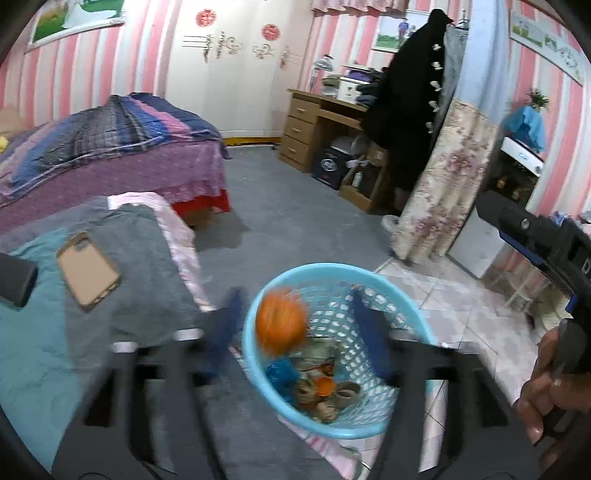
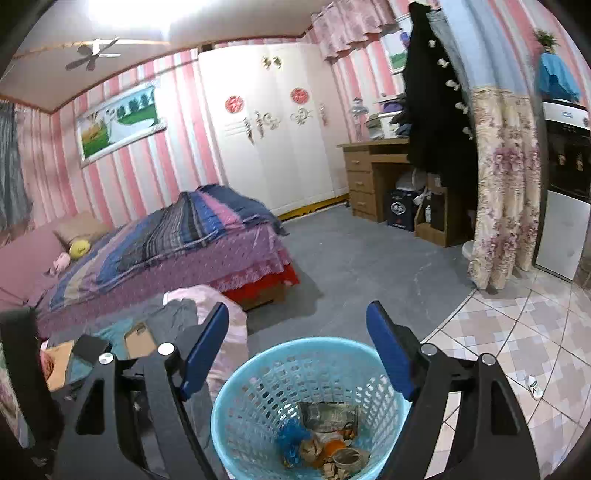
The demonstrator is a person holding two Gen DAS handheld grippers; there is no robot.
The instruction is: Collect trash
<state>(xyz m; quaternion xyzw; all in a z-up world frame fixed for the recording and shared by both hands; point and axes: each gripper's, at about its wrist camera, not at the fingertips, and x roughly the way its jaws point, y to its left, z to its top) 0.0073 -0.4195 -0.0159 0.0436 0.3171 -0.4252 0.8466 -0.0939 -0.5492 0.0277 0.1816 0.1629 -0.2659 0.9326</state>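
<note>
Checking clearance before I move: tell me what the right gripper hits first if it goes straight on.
Probably the blue basket: the open right gripper points down over its near rim, toward the trash inside. Depth is hard to judge.

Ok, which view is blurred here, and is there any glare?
Left wrist view: motion blur smears the orange ball and the blue fingers over the blue basket. Right wrist view: sharp, but a ceiling light blows out at the top.
</note>
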